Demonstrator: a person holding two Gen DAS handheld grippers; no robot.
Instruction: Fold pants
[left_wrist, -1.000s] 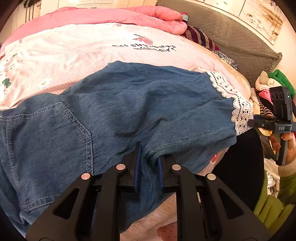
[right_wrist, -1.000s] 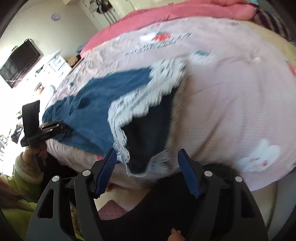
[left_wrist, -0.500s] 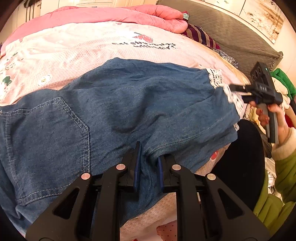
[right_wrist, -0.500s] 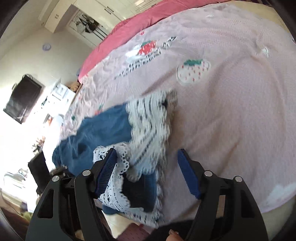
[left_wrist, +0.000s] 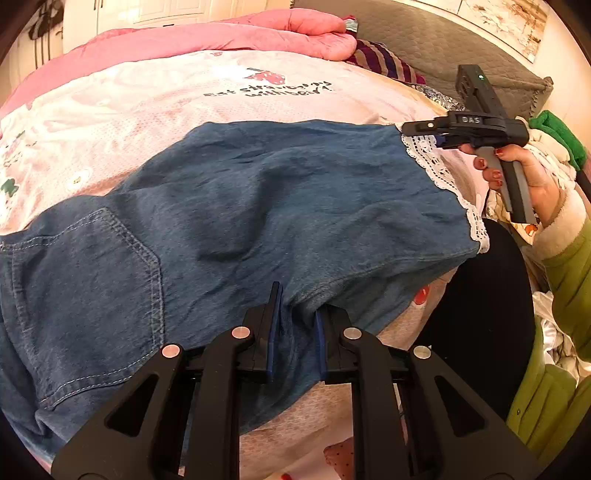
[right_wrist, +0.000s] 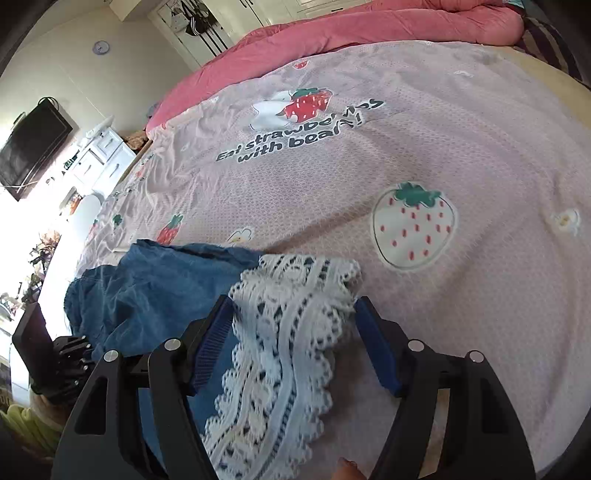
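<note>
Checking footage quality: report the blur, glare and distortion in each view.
Left wrist: sharp, warm light, fisheye bends the pants and bed; corners vignetted black. Right wrist: lace hem between the closing right gripper is motion-blurred; the window side at left is blown out white.

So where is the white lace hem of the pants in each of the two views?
Left wrist view: the lace hem is at the right, edging the denim leg, just under the right tongs.
Right wrist view: the lace hem is at bottom centre, between the closing fingers, not yet pinched.
Shared landmark: the strawberry slogan printed on the pink bedspread.
</note>
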